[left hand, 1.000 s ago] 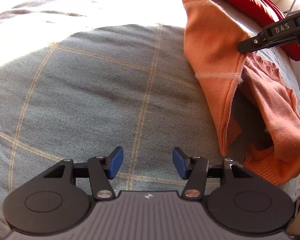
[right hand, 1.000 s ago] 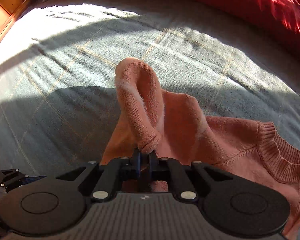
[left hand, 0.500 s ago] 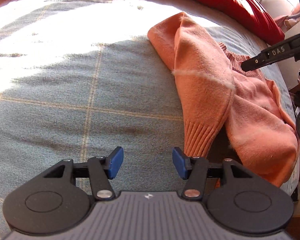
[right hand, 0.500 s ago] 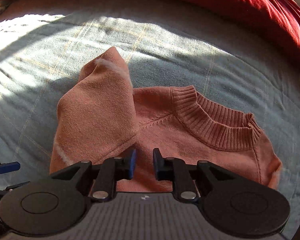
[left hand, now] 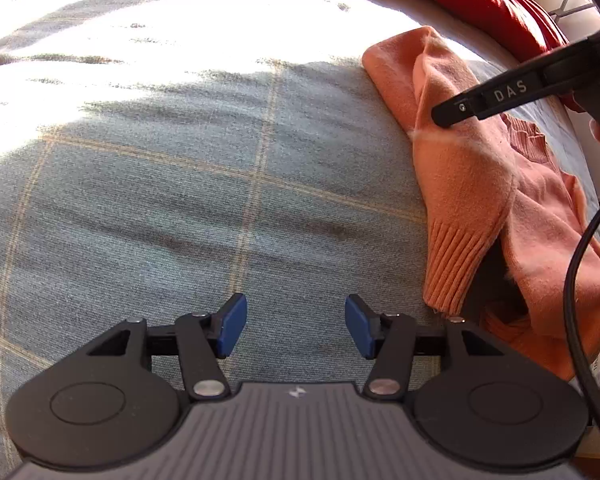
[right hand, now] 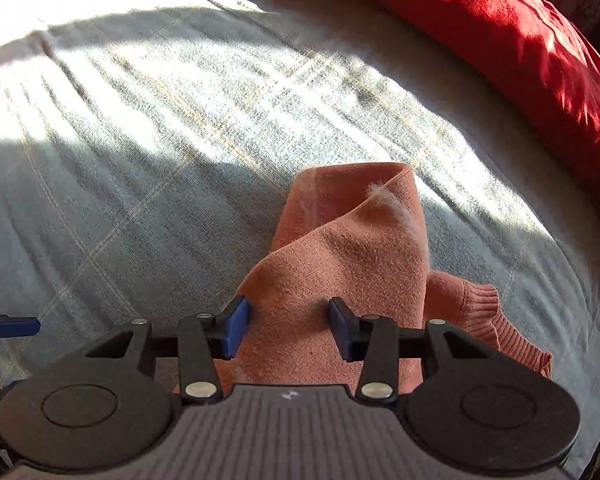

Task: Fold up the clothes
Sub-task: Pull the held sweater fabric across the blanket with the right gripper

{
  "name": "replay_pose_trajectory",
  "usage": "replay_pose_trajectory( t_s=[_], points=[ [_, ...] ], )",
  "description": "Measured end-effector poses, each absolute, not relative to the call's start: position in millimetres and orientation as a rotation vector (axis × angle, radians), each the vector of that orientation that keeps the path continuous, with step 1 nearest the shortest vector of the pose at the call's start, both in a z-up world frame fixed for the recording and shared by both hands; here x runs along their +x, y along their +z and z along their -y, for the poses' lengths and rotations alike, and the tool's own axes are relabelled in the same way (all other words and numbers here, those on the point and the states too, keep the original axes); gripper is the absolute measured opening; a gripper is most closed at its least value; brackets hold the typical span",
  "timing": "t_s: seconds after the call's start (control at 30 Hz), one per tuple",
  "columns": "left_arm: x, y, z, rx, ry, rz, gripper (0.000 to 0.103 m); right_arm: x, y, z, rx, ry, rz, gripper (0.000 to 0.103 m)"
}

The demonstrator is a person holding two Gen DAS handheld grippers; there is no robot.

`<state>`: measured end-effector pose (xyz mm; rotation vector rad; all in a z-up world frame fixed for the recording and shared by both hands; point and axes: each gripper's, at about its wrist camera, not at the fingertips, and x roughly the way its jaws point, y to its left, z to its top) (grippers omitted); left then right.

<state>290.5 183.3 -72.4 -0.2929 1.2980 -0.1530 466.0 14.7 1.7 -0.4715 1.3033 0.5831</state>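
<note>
Looking at where things stood, the orange sweater was lying bunched at the right side of the bed, on the grey-green checked bedspread, close to the red pillow. One sleeve was laid across the body with its ribbed cuff pointing toward the camera, so I'd say some folding was in place, but the whole thing was lumpy and nowhere near a tidy packet. The ribbed collar was poking out to the side.

The right gripper had its jaws spread wide, straddling the sleeve fabric and not pinching it. The left gripper was gaped wide too, holding nothing, hovering over bare bedspread, well apart from the sweater.

My guess: mid-fold, with the rest of the body left to flatten and square up.
</note>
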Motion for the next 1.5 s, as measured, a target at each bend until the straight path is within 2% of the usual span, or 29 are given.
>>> replay_pose_trajectory(
  t_s=[0.03, 0.17, 0.5, 0.7, 0.73, 0.8, 0.83, 0.87, 0.93, 1.03, 1.13, 1.27, 1.5],
  points=[
    [288.4, -72.4, -186.6, -0.299, -0.147, -1.297, 0.054, 466.4, 1.3, -14.2, -0.467, 0.583, -1.311, 0.029],
    [284.7, -79.3, -198.5, -0.324, -0.12, -1.293, 0.054, 467.7, -0.7, -12.0, -0.448, 0.583, -1.34, 0.013],
    [271.8, -76.7, -222.6, -0.366, -0.067, -1.271, 0.054, 474.3, 22.1, -49.6, -0.127, 0.752, -1.418, 0.011],
    [256.4, -75.4, -245.9, -0.389, 0.004, -1.265, 0.054, 479.0, 30.3, -84.0, 0.065, 0.897, -1.405, 0.011],
    [254.2, -75.8, -248.7, -0.392, 0.012, -1.266, 0.054, 481.3, 31.8, -87.6, 0.091, 0.917, -1.4, 0.012],
    [250.0, -77.4, -253.8, -0.399, 0.029, -1.269, 0.054, 480.7, 28.7, -93.4, 0.037, 0.907, -1.409, 0.022],
    [247.9, -78.2, -256.3, -0.402, 0.037, -1.27, 0.054, 478.3, 26.4, -95.5, -0.03, 0.878, -1.407, 0.031],
    [246.0, -78.6, -258.2, -0.406, 0.043, -1.271, 0.054, 475.1, 24.0, -95.9, -0.08, 0.865, -1.406, 0.034],
    [244.1, -79.3, -259.7, -0.414, 0.047, -1.272, 0.054, 467.7, 18.2, -91.9, -0.145, 0.855, -1.411, 0.035],
    [243.8, -81.0, -263.0, -0.428, 0.049, -1.27, 0.054, 457.7, 9.9, -77.5, -0.165, 0.826, -1.436, 0.043],
    [247.9, -80.6, -268.0, -0.444, 0.058, -1.256, 0.054, 449.0, 2.9, -64.5, -0.161, 0.81, -1.46, 0.045],
    [263.3, -78.4, -282.1, -0.477, 0.084, -1.202, 0.054, 430.4, -2.1, -51.3, -0.212, 0.812, -1.465, 0.055],
    [306.4, -105.6, -322.4, -0.776, 0.169, -1.059, 0.054, 408.2, -4.5, -26.5, -0.167, 0.811, -1.477, 0.059]
  ],
)
